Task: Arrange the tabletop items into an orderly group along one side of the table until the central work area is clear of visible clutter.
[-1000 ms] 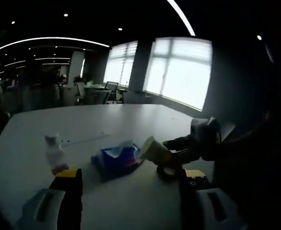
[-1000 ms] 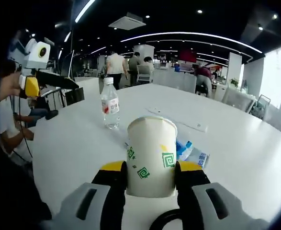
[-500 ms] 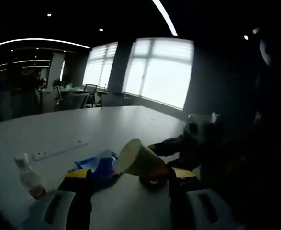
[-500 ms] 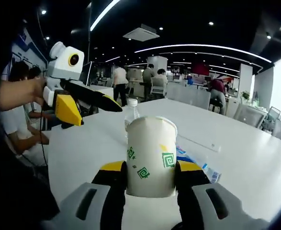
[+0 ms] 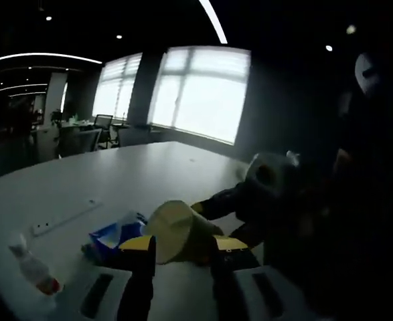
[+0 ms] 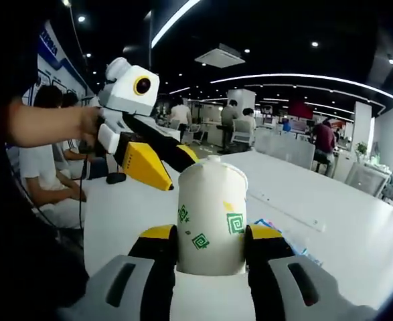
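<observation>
The right hand-held gripper [image 6: 209, 251] clamps an upright white paper cup with green square motifs [image 6: 211, 217] above the white bench [image 6: 357, 247]. The left hand-held gripper [image 5: 179, 251], jaws apart, frames that cup [image 5: 173, 227]; a blue packet [image 5: 112, 234] and clear plastic bottle [image 5: 32, 271] lie beside.

The paper cup [image 6: 211, 217], clamped between the right tongs [image 6: 211, 257], blocks the path straight ahead — the left tongs [image 6: 157, 162] reach in from the left, near its rim. In the left gripper view, the blue packet [image 5: 116, 234] and fallen bottle [image 5: 32, 267] crowd the near tabletop [image 5: 116, 177]; the far tabletop lies open — room to pass.
</observation>
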